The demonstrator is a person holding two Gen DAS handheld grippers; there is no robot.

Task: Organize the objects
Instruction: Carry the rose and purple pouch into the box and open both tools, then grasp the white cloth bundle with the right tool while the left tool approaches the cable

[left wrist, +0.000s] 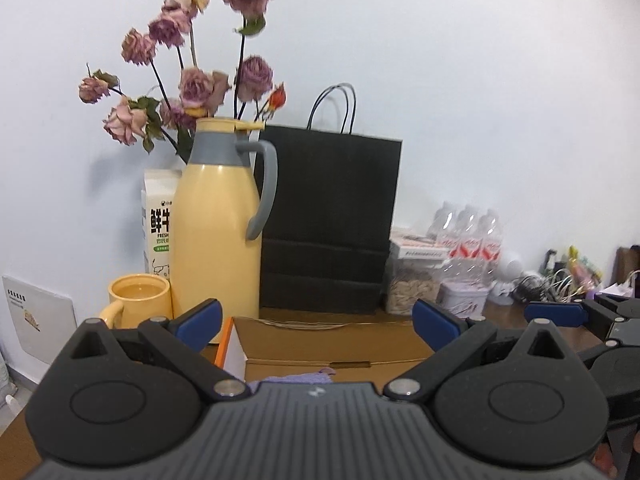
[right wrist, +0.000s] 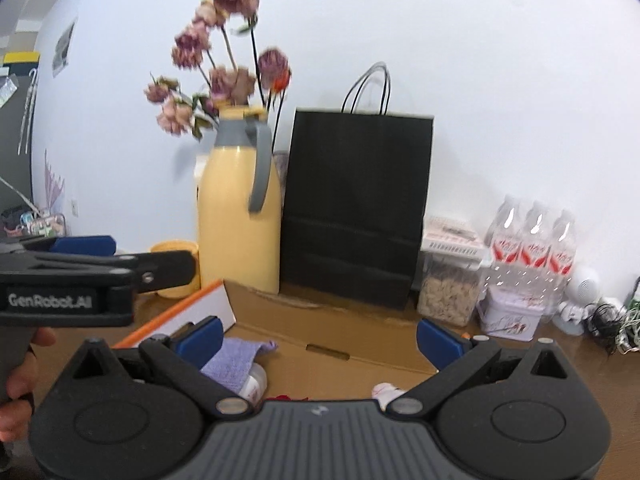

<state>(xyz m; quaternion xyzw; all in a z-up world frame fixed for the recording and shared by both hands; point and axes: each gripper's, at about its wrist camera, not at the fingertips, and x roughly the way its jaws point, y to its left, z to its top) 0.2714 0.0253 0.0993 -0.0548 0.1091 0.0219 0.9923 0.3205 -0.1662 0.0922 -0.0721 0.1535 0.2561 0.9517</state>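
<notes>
Both grippers are hanging over the open cardboard box [right wrist: 328, 344], each with its blue-padded jaws spread wide and nothing between them. The left gripper [left wrist: 318, 322] is facing the yellow thermos jug [left wrist: 218, 216] just behind the box; the right gripper [right wrist: 320, 338] is looking down at the lilac cloth [right wrist: 236, 360] lying inside the box near its left wall, with a small white bottle [right wrist: 254, 384] just beside it. To do the next pick well, I judge the jaws should be coming down straddling one item squarely, keeping clear of the box flap and the other gripper.
</notes>
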